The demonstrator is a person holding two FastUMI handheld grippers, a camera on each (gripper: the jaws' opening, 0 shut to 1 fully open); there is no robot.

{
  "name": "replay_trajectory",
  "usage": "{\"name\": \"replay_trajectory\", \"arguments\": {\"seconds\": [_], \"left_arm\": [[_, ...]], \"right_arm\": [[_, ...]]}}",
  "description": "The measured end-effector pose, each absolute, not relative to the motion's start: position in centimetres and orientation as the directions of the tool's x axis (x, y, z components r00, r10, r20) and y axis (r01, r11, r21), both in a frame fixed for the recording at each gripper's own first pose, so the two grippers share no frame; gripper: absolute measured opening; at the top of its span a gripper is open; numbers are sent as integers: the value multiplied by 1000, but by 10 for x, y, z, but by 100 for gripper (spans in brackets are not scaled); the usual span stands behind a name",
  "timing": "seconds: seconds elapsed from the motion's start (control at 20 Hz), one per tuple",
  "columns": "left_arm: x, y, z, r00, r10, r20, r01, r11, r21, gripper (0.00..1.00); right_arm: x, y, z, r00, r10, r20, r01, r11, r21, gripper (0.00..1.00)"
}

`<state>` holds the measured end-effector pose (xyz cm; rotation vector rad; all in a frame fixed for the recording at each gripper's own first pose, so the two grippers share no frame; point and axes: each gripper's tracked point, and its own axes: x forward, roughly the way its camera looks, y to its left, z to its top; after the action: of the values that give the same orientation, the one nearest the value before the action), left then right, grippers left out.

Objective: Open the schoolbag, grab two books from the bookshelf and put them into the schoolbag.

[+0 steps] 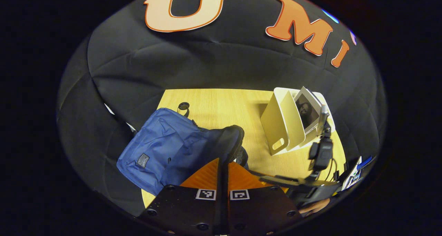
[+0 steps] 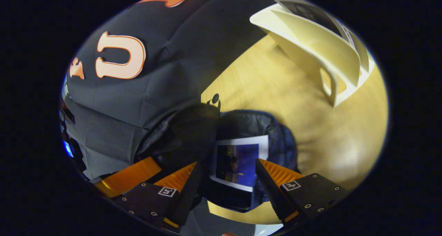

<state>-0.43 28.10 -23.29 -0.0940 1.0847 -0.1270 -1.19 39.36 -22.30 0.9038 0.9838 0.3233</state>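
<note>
Left gripper (image 1: 223, 168) pinches schoolbag (image 1: 165, 149) rim, jaws closed on it, holding mouth open. Right gripper (image 2: 228, 180) spread wide over book (image 2: 238, 163) inside bag — back out straight. Bookshelf (image 1: 286, 125) holds next book.

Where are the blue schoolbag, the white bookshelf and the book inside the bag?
schoolbag (image 1: 162, 146), left gripper view, on its blue front panel.
bookshelf (image 1: 281, 125), left gripper view, on its cream side wall.
book (image 2: 238, 161), right gripper view, on its dark blue cover.

Both views look down, sharing schoolbag (image 1: 162, 153); right nearer.
</note>
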Motion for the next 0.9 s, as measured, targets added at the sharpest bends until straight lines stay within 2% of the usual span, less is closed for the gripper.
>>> {"name": "replay_trajectory", "arguments": {"seconds": [0.2, 0.25, 0.3, 0.5, 0.75, 0.9], "left_arm": [[-4, 281, -233, 470, -149, -870, 61, 989, -137, 1], [-5, 280, -234, 470, -150, -870, 63, 989, -137, 5], [-5, 280, -234, 472, -149, -869, 63, 989, -135, 1], [-4, 277, -237, 477, -148, -866, 57, 989, -137, 1], [-8, 276, -243, 480, -152, -864, 43, 988, -150, 1], [-8, 278, -240, 487, -149, -860, 36, 988, -151, 0]], "right_arm": [[13, 306, -189, 663, 460, -590, 47, 762, 646, 94], [22, 284, -182, 687, 418, -595, 38, 797, 603, 96], [28, 265, -176, 707, 382, -595, 30, 825, 565, 96], [45, 201, -145, 769, 247, -590, 13, 916, 401, 97], [71, 134, -113, 798, 91, -596, -1, 989, 149, 97], [92, 98, -134, 741, 13, -672, 14, 999, 35, 97]]}}
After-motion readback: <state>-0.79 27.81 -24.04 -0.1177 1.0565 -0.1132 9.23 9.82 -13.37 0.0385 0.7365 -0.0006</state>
